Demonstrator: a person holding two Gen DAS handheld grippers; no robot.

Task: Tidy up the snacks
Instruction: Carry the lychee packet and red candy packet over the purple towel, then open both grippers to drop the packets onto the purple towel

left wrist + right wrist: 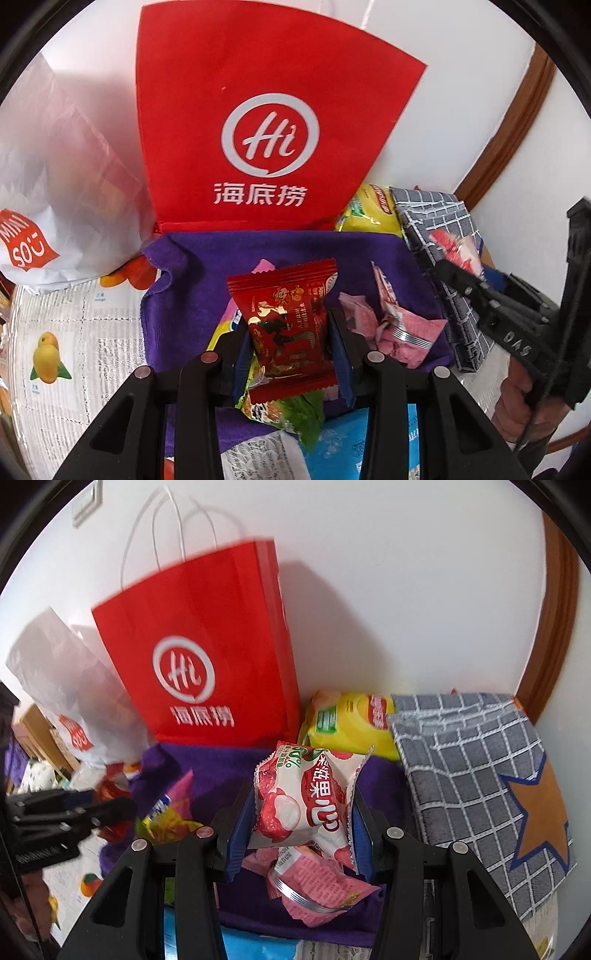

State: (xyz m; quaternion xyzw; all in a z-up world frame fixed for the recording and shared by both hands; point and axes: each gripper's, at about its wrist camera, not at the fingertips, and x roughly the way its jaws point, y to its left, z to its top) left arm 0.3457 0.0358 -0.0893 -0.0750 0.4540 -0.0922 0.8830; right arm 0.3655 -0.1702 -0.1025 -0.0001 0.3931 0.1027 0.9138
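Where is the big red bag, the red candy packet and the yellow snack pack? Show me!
big red bag (258,74), left wrist view, on its plain red front above the logo.
red candy packet (286,317), left wrist view, on the middle of its wrapper.
yellow snack pack (351,727), right wrist view, on its yellow front.

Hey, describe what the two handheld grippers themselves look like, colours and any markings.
Both the left gripper and right gripper are black plastic with triangular cut-outs, silver round pins and blue finger pads. Seen from the left wrist camera, the right one's body bears raised lettering and a thin black cable.
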